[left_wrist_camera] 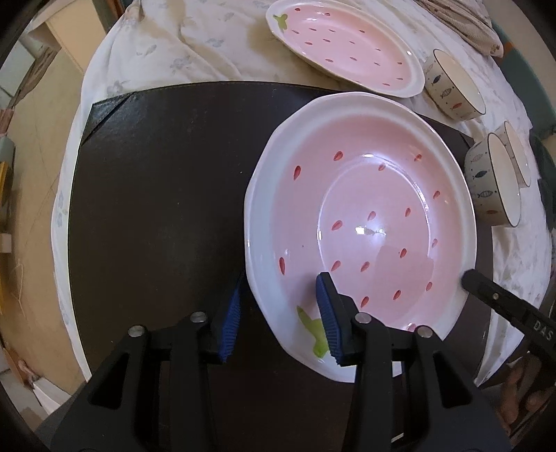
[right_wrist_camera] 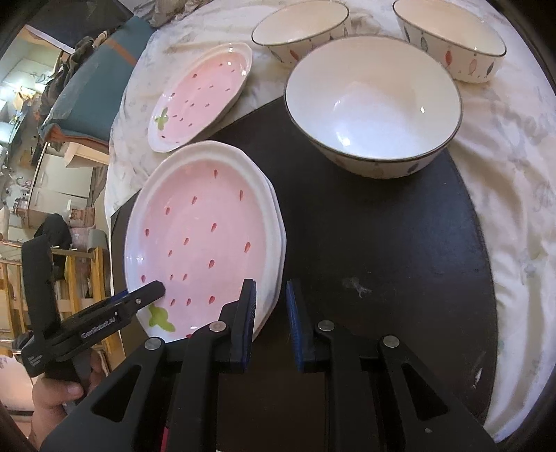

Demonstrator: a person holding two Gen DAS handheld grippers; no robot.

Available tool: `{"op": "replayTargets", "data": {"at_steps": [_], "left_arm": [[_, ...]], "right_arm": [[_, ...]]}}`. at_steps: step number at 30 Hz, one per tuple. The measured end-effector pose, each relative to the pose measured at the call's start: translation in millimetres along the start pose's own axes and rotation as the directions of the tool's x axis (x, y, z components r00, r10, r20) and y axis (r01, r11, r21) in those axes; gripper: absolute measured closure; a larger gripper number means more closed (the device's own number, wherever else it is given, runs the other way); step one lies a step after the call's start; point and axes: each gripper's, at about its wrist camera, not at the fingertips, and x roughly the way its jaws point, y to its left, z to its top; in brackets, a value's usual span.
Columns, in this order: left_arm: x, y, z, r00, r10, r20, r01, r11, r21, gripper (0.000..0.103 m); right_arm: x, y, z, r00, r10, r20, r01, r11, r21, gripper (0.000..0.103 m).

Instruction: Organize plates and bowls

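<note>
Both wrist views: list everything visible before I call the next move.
stacked plates: at least two, pink, on the mat.
single plate: one, pink, on the cloth behind.
bowls: three, white, fish pattern; this one on the mat's far edge, two on the cloth.
mat: one, dark, on the cloth.
cloth: one, white floral, beneath the mat.
left gripper: one, black, blue pads, open astride the stack's rim.
right gripper: one, black, at the stack's other side; grip unclear.
left hand: one, holding the left gripper.
</note>
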Motion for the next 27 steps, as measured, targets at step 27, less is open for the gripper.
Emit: {"op": "replayTargets", "data": {"at_steps": [27], "left_arm": [[-4,-3,17,0.995,0.018,0.098,-0.021,0.999,0.031,0.069]], "right_arm": [[34,11,22,1.0,-0.018,-0.01,0.018,0.999,-0.043,0.075]]}}
